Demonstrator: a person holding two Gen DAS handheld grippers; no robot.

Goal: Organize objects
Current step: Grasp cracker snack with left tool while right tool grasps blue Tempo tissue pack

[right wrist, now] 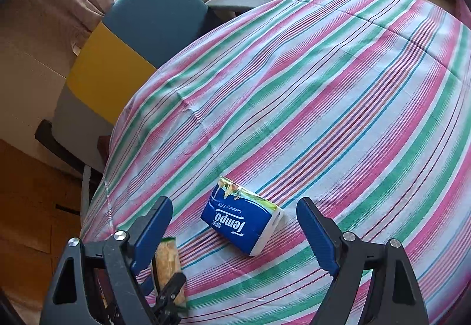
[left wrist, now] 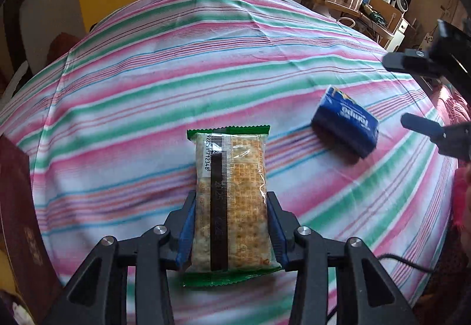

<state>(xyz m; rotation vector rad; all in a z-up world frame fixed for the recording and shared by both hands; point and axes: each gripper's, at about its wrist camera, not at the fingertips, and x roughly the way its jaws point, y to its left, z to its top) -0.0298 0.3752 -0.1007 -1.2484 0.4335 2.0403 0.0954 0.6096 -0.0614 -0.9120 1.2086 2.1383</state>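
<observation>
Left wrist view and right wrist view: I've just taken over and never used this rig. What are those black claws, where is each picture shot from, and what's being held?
No robot here: a person carries a two-finger gripper in each hand, each with a camera looking along its fingers. In the left wrist view the left gripper is closed on a cracker packet, which lies on the striped tablecloth. In the right wrist view the right gripper stands open and empty above a blue Tempo tissue pack, not touching it. A dark red box sits at the left edge.
</observation>
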